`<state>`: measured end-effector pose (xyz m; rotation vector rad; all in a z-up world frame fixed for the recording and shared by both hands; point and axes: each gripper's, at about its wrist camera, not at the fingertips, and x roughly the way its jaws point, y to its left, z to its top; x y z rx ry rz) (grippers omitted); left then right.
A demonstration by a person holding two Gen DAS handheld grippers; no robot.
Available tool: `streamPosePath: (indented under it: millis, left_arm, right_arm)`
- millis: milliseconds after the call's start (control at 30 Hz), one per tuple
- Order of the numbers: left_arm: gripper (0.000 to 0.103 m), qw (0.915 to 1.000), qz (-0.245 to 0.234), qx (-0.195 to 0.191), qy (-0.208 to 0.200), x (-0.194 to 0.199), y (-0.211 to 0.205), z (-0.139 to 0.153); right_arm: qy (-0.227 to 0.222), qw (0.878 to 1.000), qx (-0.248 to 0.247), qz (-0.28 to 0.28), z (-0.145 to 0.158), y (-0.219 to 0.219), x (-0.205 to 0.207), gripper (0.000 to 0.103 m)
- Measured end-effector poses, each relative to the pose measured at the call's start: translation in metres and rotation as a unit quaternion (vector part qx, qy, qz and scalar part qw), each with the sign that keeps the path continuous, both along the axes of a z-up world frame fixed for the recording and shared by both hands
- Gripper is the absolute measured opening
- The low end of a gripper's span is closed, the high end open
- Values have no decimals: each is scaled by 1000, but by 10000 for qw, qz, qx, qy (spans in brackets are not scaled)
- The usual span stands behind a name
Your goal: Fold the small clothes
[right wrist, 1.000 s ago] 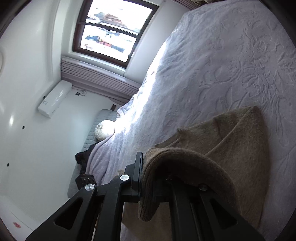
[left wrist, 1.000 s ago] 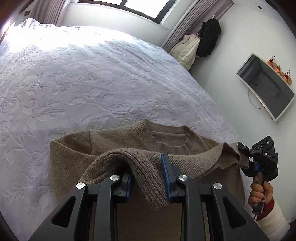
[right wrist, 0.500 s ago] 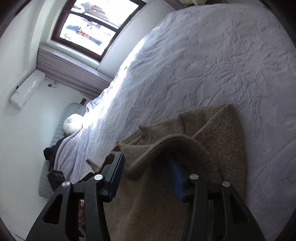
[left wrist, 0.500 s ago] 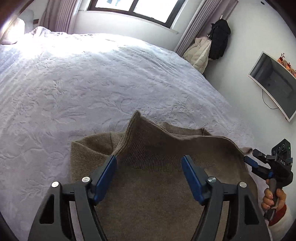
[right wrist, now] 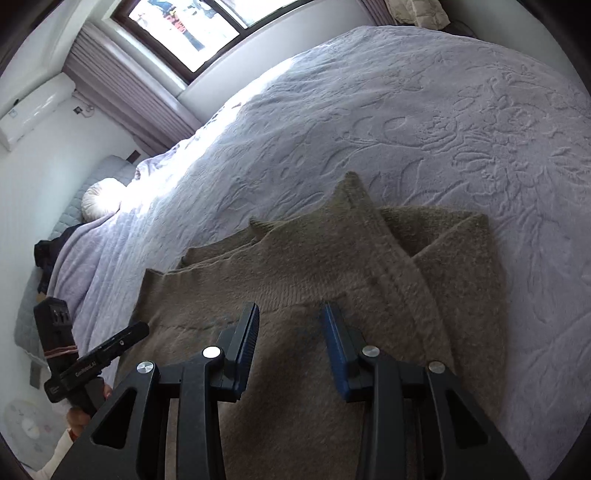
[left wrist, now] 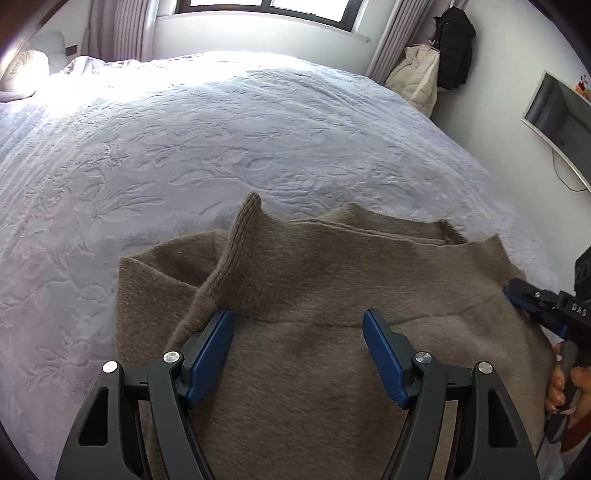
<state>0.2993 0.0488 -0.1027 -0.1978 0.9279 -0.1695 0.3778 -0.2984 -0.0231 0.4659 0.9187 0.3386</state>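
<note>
Two claws over brown sweater [left wrist: 314, 280] folded on bed [left wrist: 221, 129]: left claw [left wrist: 297, 328] spread wide, released; right claw [right wrist: 290, 325] closing, gripping nothing, cloth just beneath.

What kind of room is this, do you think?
Most likely a bedroom: a wide bed under a pale embossed bedspread, a curtained window behind it, and coats hanging by the wall. A brown sweater lies on the bed.

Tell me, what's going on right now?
Left gripper open above sweater. Right gripper jaws closing, nothing pinched. Sweater folded on bed. Nothing in the way.
</note>
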Motion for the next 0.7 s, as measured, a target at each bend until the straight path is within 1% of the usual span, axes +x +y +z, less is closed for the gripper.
streamPosePath:
  millis: [33,100,133,167,200,233,267,300,367,433,500,600,700]
  left_arm:
    - [73,10000,11,-48,5,2,4,-2]
    - [73,9997,-2,-250,24,2,12,0]
    - [73,9998,20,-205,16,1,13,4]
    - [73,9999,44,-95,-11,-4,15,8]
    - [73,10000,26,-43,-23,-8,17,13]
    - [73,10000,15,1,-17,-16,21,17]
    - [73,10000,5,32,-16,-25,25,21]
    - [73,10000,-41,19,-17,-36,31,24]
    - [74,9999,-132,-38,18,-57,42,28]
    - [74,9997,-209,-131,76,-81,52,30]
    - [73,9989,-308,-319,166,-104,62,29]
    - [73,9969,-495,-542,294,-134,69,23]
    - [73,9955,-683,-581,305,-152,65,19]
  right_arm:
    - [-73,9997,-1,-226,-1,-9,1,39]
    - [-64,9979,213,-603,-2,-25,3,39]
    - [-16,9958,447,-801,-2,-34,-1,39]
    - [3,9944,612,-862,-2,-39,-5,40]
    - [28,9940,693,-850,0,-40,-10,45]
    - [50,9944,718,-770,3,-39,-17,48]
    - [55,9953,731,-630,8,-36,-28,53]
    - [53,9956,787,-506,11,-34,-38,54]
    - [61,9942,1063,-164,18,-27,-66,56]
    - [77,9899,1400,219,25,-15,-96,57]
    - [153,9812,1784,717,27,3,-128,59]
    - [378,9727,1961,1180,15,31,-165,62]
    - [707,9713,1898,1245,-11,55,-182,62]
